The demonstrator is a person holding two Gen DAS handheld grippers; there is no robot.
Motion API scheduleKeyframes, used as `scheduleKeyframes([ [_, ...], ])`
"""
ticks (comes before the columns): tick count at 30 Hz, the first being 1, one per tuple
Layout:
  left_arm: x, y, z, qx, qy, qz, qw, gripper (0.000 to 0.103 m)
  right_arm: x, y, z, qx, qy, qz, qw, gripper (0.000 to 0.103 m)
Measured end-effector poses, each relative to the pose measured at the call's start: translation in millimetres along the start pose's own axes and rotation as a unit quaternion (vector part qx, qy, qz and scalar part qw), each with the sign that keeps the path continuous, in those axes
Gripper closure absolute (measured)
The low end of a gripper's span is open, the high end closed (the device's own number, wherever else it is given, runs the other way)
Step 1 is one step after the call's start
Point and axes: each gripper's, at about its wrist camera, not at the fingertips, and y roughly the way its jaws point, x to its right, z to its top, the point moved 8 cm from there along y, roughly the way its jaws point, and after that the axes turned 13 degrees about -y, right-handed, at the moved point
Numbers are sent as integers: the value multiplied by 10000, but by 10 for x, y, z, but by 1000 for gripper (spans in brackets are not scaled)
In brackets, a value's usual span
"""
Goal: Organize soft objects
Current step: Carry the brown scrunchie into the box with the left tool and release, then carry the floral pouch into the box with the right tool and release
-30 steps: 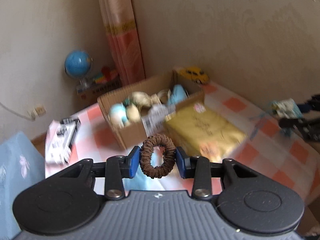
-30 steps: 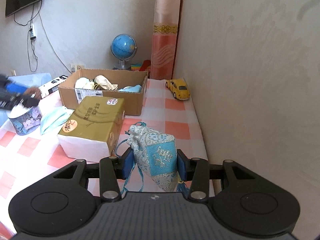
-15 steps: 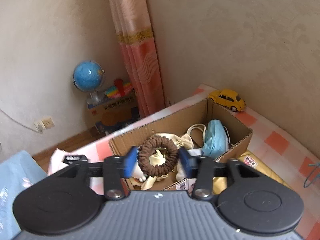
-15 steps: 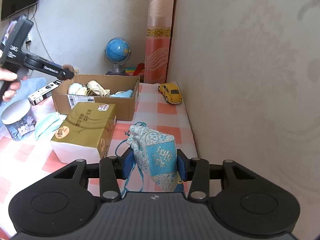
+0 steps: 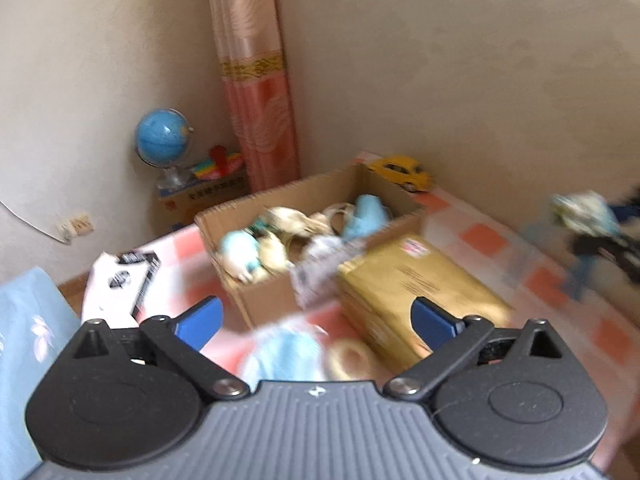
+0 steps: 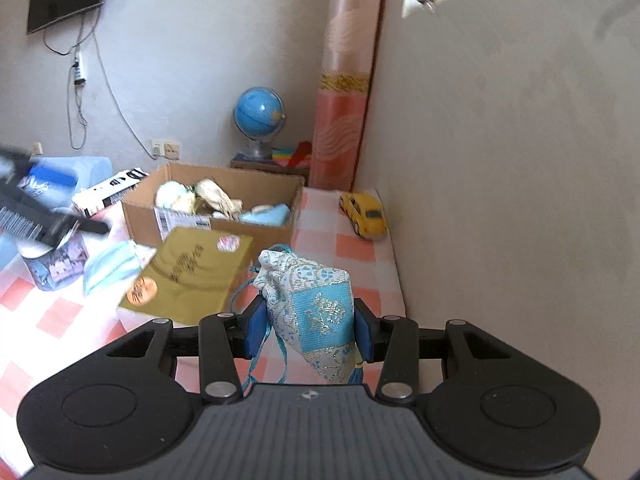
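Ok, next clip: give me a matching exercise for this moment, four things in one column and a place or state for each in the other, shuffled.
1. left gripper
2. blue pouch
3. yellow toy car
4. cardboard box

A. on the checked cloth by the wall
B. holds soft items
C. open, empty
D. clamped in the right gripper

Pairs: 1-C, 2-D, 3-A, 4-B
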Motion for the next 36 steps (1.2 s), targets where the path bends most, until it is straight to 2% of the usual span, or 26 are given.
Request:
scheduleKeyframes([
  [2,51,-121,-124,-23,-92,-166,9998,3,3,8,130,74,-59,41,9999,54],
  [5,115,-280,-271,87,-205,-171,9996,3,-26,44,350,151,-227,167,9995,54],
  [8,189,-420,-381,218,-267,-349,9988,3,-75,128,604,189,-456,326,9982,54],
  [14,205,-543,-547,254,-752,-714,9943,3,-166,448,1207,216,-857,752,9932,54],
  [22,-49,-490,-764,157,-1151,-382,9925,3,-437,981,1828,293,-1055,1492,9827,54],
  [27,-212,-430,-847,118,-1320,-176,9910,3,-653,1358,1916,233,-1172,1844,9756,54],
  [31,-261,-369,-866,46,-1388,-135,9902,3,-733,1633,1791,10,-1250,2000,9718,54],
  [36,-273,-299,-887,-34,-1432,-128,9896,3,-690,1904,1545,-409,-1590,1839,9691,54],
])
